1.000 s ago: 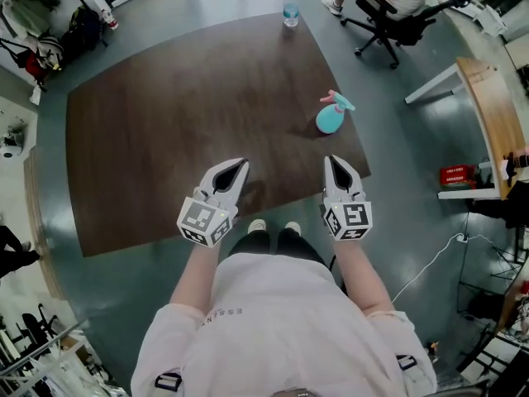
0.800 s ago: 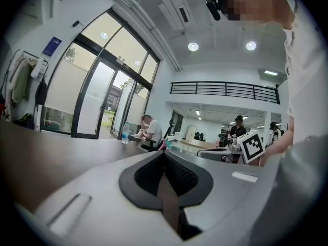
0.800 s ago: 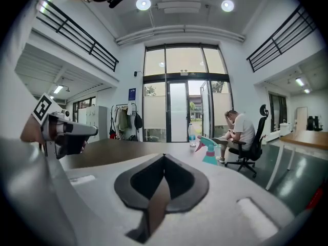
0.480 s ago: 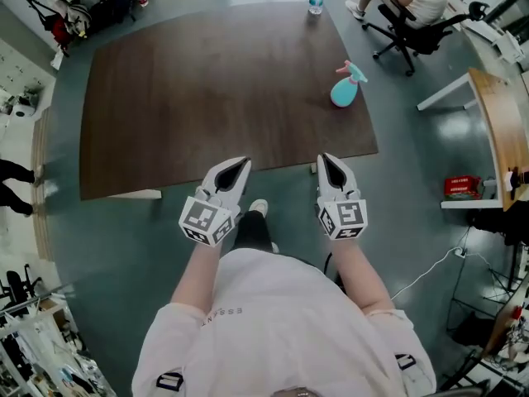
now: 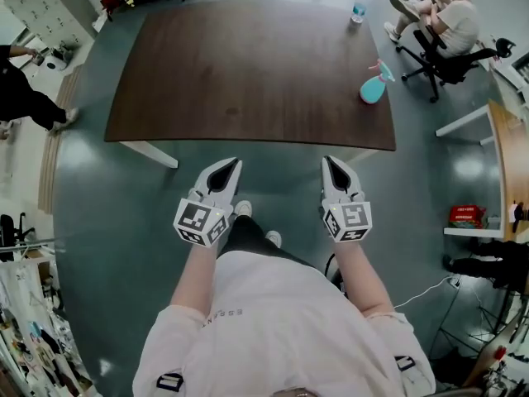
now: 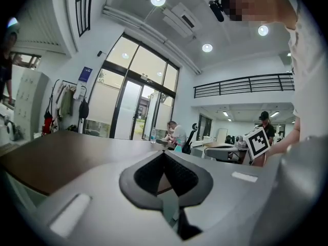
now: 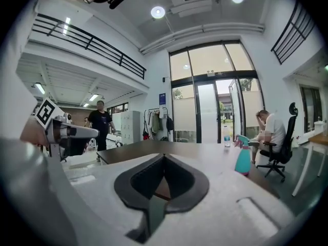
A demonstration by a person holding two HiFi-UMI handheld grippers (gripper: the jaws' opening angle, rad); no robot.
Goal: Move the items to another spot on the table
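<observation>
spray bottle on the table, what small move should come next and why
Probably step toward the table and carry the right gripper toward the teal spray bottle, opening its jaws on the way. It and the left gripper hang over the floor short of the table's near edge, jaws together and empty. The bottle stands upright near the table's right edge, on the right gripper's side.

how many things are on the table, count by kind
spray bottle: 1
water bottle: 1
total: 2
</observation>
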